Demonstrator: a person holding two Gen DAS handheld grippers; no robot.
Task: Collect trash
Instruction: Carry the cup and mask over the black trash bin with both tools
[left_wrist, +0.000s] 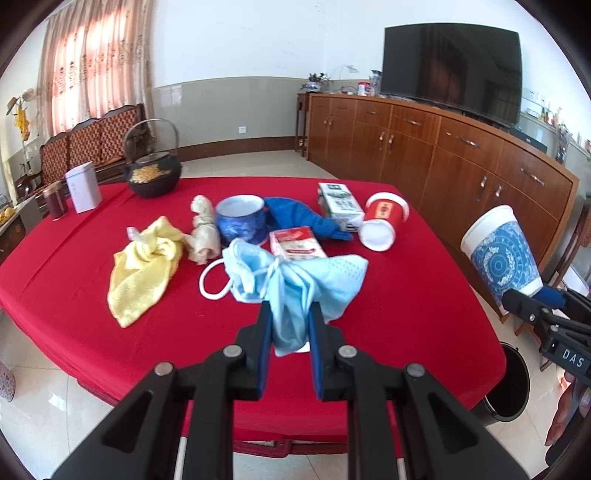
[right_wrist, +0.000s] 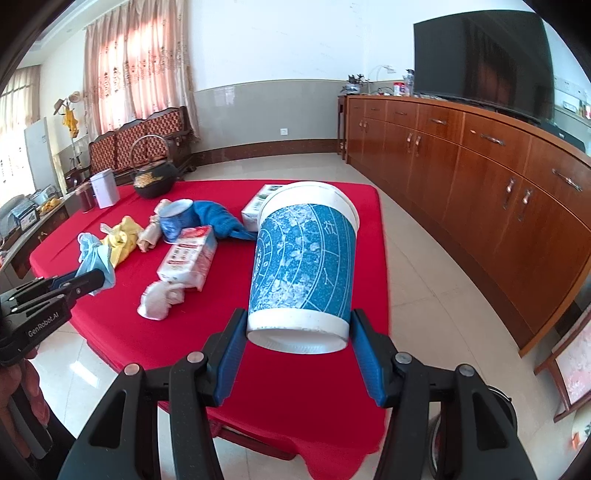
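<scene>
— What does the left wrist camera give you?

— The left gripper (left_wrist: 288, 314) is pinched on a bundle of light blue face masks (left_wrist: 295, 284), held up over the near part of the red tablecloth (left_wrist: 406, 314). A white ear loop hangs off the bundle to the left. Behind it lie a yellow cloth (left_wrist: 144, 266), a beige crumpled rag (left_wrist: 202, 229), a blue mug (left_wrist: 242, 219), a dark blue cloth (left_wrist: 303, 218), a red-and-white carton (left_wrist: 297, 243), a green-and-white box (left_wrist: 340, 206) and a red cup (left_wrist: 384, 221) tipped on its side. A black kettle (left_wrist: 153, 177) stands at the far edge. Off to the right, the right gripper (left_wrist: 532, 306) carries a blue-patterned paper cup (left_wrist: 498, 254) beyond the table's edge, with a black bin (left_wrist: 513, 384) on the floor below it.

— And the right wrist camera?

— The right gripper (right_wrist: 297, 332) clamps that blue-patterned paper cup (right_wrist: 303, 262) by its base, the cup tilted with its mouth pointing away. Its fingers are spread about as far as the base is wide. The red tablecloth (right_wrist: 295, 398) lies beneath. On it, the red-and-white carton (right_wrist: 188, 256) sits beside a white wad (right_wrist: 159, 301) near the front edge. At the left, the left gripper (right_wrist: 94, 278) holds the face masks (right_wrist: 94, 256).
</scene>
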